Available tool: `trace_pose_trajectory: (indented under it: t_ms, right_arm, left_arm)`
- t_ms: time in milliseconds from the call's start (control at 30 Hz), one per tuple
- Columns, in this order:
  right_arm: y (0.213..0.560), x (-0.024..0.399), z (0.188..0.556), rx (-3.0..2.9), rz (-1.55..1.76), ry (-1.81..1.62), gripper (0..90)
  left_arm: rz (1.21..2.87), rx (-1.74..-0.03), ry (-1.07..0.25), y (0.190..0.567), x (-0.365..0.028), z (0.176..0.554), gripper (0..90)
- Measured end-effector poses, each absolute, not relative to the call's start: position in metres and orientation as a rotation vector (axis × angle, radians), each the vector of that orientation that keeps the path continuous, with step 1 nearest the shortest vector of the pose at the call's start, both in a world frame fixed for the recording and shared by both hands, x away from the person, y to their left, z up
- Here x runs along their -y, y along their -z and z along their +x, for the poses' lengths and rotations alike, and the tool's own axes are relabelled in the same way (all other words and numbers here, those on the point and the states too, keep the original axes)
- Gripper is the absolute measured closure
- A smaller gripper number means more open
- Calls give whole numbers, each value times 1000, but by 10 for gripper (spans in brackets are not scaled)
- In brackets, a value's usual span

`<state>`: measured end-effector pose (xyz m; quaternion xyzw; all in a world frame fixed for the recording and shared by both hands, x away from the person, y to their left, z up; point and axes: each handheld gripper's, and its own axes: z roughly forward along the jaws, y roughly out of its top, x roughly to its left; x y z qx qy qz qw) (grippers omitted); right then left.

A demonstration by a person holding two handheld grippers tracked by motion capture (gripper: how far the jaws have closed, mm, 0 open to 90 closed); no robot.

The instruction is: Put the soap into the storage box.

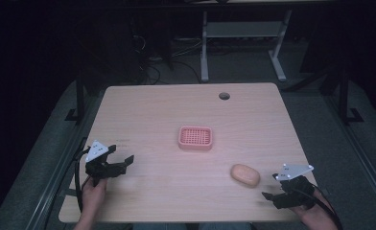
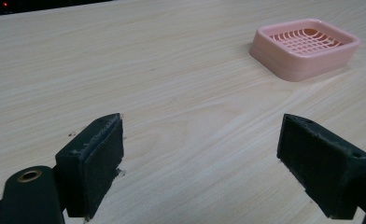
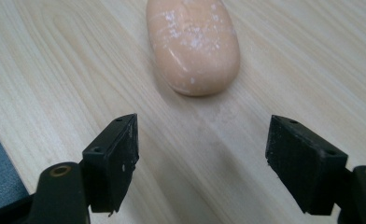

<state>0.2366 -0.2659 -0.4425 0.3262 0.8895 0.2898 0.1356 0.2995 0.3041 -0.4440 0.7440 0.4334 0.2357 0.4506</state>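
A peach oval soap bar [image 1: 245,175] [image 3: 193,44] lies on the wooden table [image 1: 167,110] at the front right. My right gripper [image 1: 270,186] [image 3: 203,122] is open just short of it, its jaws spread wide with nothing between them. A pink slotted soap dish [image 1: 195,138] [image 2: 306,46] sits empty near the table's middle. At the front left my left gripper [image 1: 121,154] [image 2: 202,123] is open over bare wood and points toward the dish, which lies well ahead and to its right.
A round cable hole [image 1: 224,96] is set in the table near its far edge. Beyond the table stand the white legs of another desk [image 1: 204,48] on a dark floor with cables. A hand [image 1: 92,196] holds each gripper at the near edge.
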Motion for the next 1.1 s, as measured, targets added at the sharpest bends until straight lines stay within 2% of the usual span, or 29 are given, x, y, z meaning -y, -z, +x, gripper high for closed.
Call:
trace_pose_trajectory:
  t_ms: [1100]
  right_arm:
    - [415, 225, 271, -2694, 752, -723, 250]
  left_arm:
    - [1837, -1064, -580, 444, -304, 298, 143]
